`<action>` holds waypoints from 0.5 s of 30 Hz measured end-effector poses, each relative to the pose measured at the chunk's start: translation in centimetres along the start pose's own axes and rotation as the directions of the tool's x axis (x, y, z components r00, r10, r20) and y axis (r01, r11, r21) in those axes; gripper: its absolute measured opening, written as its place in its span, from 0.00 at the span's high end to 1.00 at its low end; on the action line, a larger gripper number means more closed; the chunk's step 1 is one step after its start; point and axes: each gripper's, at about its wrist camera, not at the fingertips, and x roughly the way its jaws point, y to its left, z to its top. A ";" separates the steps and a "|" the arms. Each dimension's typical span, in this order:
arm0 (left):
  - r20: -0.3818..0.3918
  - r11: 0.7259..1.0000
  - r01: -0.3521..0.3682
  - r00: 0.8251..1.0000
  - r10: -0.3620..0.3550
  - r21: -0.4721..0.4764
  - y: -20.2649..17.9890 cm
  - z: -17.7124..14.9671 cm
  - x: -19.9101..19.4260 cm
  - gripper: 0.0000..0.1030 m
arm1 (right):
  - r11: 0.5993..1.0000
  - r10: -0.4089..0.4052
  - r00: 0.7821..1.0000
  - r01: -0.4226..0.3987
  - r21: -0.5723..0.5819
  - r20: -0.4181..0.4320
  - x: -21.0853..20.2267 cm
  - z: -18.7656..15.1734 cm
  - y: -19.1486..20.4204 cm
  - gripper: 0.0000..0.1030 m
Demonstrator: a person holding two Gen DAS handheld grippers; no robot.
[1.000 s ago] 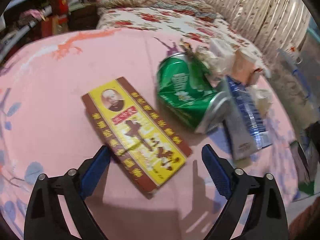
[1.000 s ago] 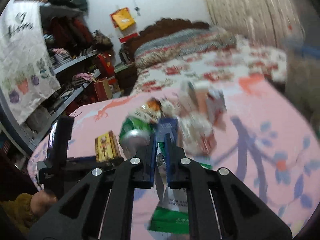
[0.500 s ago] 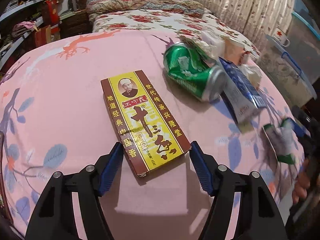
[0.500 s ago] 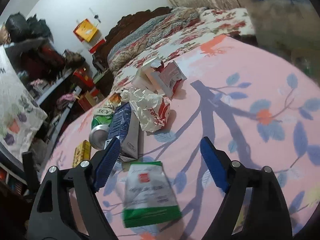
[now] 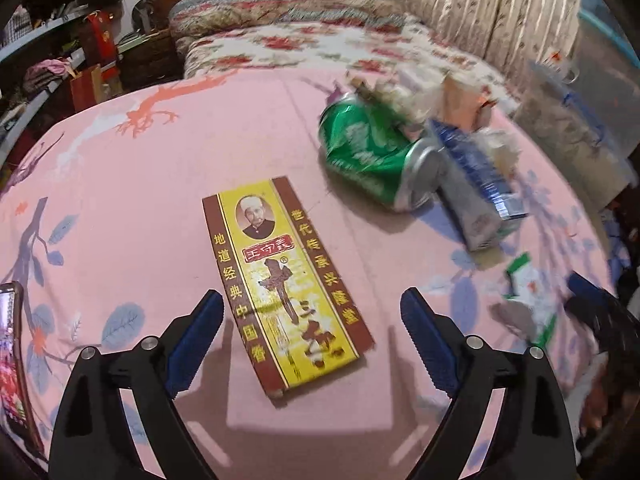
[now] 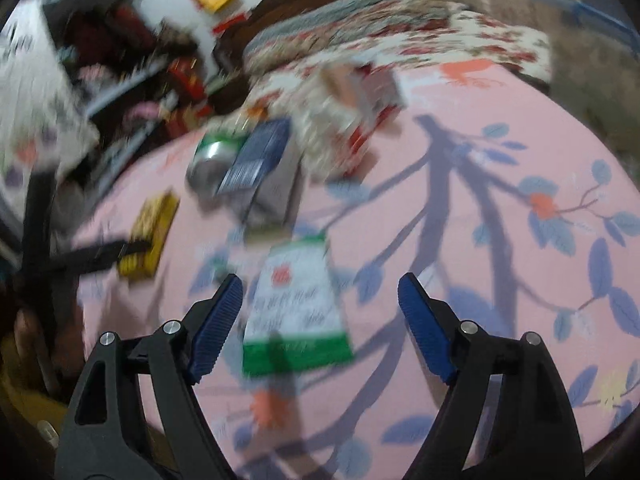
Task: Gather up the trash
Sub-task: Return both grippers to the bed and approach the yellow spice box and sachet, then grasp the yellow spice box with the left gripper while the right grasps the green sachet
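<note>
Yellow-and-brown flat cardboard box sits between my left gripper — jaws wide, framing it; my right gripper — equally wide — straddles the green-and-white flat packet.

yellow box printed 王守義, 十三香, 地道经典中国香, other trash labels too blurred

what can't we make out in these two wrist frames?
- Right wrist: motion blur smears the print on the green-and-white packet and the pile behind the blue carton.
- Left wrist: the packet is blurred at the right rim, the right gripper partly over it.
- Left wrist: the phone is cut by the left edge.
- No trash bin shows in either view.
</note>
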 end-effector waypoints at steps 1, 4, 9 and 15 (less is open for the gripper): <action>-0.014 1.000 -0.001 1.000 0.001 -0.006 0.1 0.0 0.5 0.18 | 0.999 -0.014 1.000 0.014 -0.045 -0.011 0.2 -0.5 0.9 0.22; -0.008 1.000 -0.028 1.000 0.027 -0.001 -0.2 -0.3 1.0 0.26 | 0.986 -0.055 0.998 0.051 -0.162 -0.020 0.9 -1.4 3.1 0.22; 0.016 1.000 -0.023 1.000 0.023 0.014 0.0 -0.9 0.4 0.36 | 0.949 -0.108 0.994 0.098 -0.299 -0.016 1.7 -2.5 5.1 0.70; 0.067 0.992 0.127 0.990 -0.127 0.007 0.3 -1.1 -2.4 0.38 | 0.989 -0.057 0.998 0.054 -0.135 -0.015 0.6 -1.9 2.3 0.81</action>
